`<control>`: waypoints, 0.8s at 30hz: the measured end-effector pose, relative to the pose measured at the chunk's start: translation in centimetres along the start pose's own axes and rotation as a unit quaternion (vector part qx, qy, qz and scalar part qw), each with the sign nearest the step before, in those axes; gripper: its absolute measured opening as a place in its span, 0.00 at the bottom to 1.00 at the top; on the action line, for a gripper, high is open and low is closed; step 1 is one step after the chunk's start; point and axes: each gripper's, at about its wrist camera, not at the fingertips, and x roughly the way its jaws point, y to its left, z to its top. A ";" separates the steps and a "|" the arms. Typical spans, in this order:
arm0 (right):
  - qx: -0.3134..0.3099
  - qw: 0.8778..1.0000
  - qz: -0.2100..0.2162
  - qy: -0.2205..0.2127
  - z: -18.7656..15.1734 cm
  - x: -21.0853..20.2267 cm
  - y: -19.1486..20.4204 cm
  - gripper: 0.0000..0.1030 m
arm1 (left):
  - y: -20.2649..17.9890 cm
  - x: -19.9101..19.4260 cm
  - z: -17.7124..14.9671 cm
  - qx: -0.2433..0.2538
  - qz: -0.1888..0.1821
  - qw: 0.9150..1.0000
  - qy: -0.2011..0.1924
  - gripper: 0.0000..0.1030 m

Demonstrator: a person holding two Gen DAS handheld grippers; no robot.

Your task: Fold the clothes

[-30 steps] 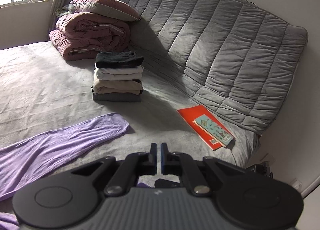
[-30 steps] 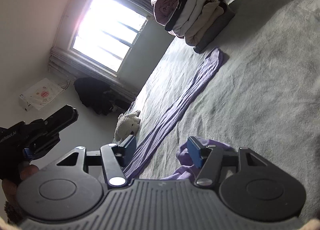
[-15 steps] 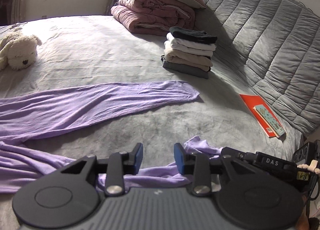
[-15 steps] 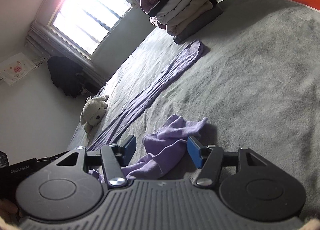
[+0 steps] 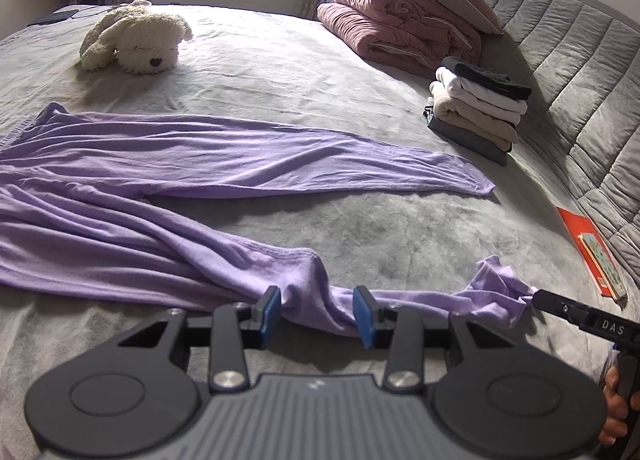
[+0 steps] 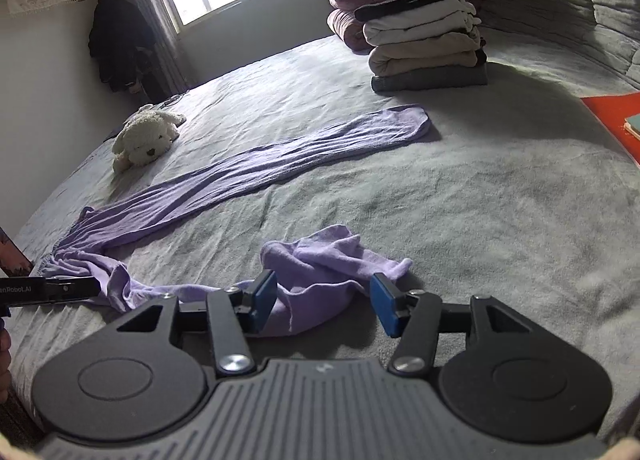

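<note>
Left gripper (image 5: 318,314): jaws spread wide, straddling a bunched ridge of cloth, gripping nothing.
Right gripper (image 6: 324,302): jaws wide apart around a crumpled cloth end, not clamped.
Purple garment (image 5: 168,180): spread on the grey bed (image 5: 280,64) ahead of both grippers; one long leg stretches away.
Folded stack (image 5: 476,110): well ahead, to the right.
Plush dog (image 5: 136,42): far ahead, left.

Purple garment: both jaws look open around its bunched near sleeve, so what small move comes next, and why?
Probably shut both grippers on the purple garment. The left gripper and right gripper each straddle the crumpled sleeve with jaws open, nothing gripped yet; pinching it would let the sleeve be pulled straight like the far one.
</note>
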 end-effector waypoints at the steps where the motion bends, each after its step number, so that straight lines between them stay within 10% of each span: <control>1: -0.007 1.000 -0.001 0.004 0.1 0.3 0.1 0.48 | 0.1 0.0 0.0 -0.002 -0.001 1.000 -0.004 0.39; 13: 0.014 1.000 -0.001 0.022 -0.2 1.3 0.1 0.03 | -0.6 1.7 -0.5 0.012 0.011 1.000 -0.024 0.37; 16: 0.024 0.999 -0.001 0.023 -0.3 1.5 0.1 0.02 | -0.6 2.4 -0.5 0.013 0.017 0.999 -0.024 0.29; 18: 0.025 1.000 -0.003 0.017 -0.2 1.2 0.2 0.02 | -0.6 2.7 -0.6 0.011 0.020 1.000 -0.020 0.03; 24: -0.009 1.000 -0.009 -0.012 2.2 0.1 2.0 0.02 | -0.2 1.2 0.5 -0.024 0.012 0.997 -0.069 0.01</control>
